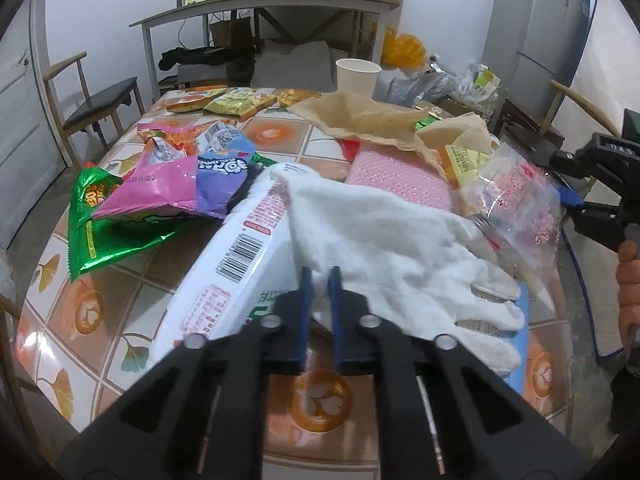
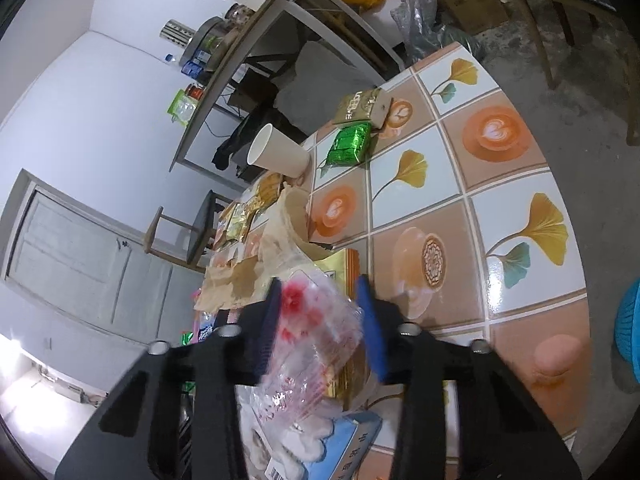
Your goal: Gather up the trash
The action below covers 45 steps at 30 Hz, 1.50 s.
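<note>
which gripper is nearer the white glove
Left. The left gripper has its fingers pinching the white glove; the right gripper straddles the clear plastic bag beside it.

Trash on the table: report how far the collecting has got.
Nothing looks cleared yet. In hand: the left gripper is closed on the white glove; the right gripper is open around the clear plastic bag. Left on the tiled table: the pink snack bag, green foil bag, brown paper, paper cup and green packet.
</note>
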{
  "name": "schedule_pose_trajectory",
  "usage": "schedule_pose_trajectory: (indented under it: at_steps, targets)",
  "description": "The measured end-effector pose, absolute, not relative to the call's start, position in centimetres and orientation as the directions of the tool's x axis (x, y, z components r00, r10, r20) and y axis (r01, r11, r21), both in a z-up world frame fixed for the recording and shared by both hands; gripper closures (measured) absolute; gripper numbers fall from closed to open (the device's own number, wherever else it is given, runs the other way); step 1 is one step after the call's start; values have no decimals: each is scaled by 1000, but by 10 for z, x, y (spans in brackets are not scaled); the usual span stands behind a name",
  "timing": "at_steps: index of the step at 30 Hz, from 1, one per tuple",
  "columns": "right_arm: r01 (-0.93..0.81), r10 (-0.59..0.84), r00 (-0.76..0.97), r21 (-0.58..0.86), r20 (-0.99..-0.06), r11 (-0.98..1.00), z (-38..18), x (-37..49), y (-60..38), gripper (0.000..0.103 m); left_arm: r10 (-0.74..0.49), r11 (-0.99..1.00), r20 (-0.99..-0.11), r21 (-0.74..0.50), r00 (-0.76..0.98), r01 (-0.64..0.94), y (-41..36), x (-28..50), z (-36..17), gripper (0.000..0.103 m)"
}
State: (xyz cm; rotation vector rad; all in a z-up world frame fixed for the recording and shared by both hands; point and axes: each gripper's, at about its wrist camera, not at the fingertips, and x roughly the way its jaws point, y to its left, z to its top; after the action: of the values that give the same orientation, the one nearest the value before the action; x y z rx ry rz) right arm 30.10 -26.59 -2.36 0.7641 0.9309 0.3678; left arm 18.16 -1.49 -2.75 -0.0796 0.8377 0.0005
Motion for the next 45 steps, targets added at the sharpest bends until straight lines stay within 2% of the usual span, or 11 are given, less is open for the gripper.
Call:
schedule_pose_trajectory:
  at_steps: [3, 8, 22, 28, 34, 37, 40, 42, 45]
  targets:
    - [15, 592, 576, 731, -564, 683, -16, 294, -267, 91, -14, 998, -729, -53, 685, -36, -15, 179, -26, 101]
    - [-13, 597, 604, 743, -527, 669, 1, 280, -273, 96, -34, 997, -684, -77, 729, -27, -13, 169, -13, 102]
    - [-99, 590, 703, 768, -396, 633, 57, 217, -298, 97, -134, 988, -531, -142, 837, 68, -10, 121, 63, 102]
    - [-76, 518, 777, 764, -358, 641, 68, 165, -335, 97, -270, 962, -482, -169, 833, 213, -40, 108, 101, 102]
    - [30, 365, 864, 761, -345, 648, 64, 92, -405, 97, -439, 898, -450, -186, 778, 399, -103, 104, 131, 102]
    - [112, 281, 886, 758, -369, 642, 54, 61, -441, 97, -539, 841, -480, -257, 692, 476, -140, 113, 133, 102]
    - [213, 193, 884, 735, -425, 643, 40, 35, -476, 97, -633, 768, -576, -385, 517, 512, -196, 137, 117, 102]
    - [280, 139, 871, 709, -471, 648, 30, 24, -496, 97, -657, 742, -630, -441, 414, 506, -229, 151, 99, 102]
    - [396, 42, 832, 645, -553, 654, 11, 11, -522, 97, -639, 732, -704, -429, 312, 529, -291, 165, 68, 102]
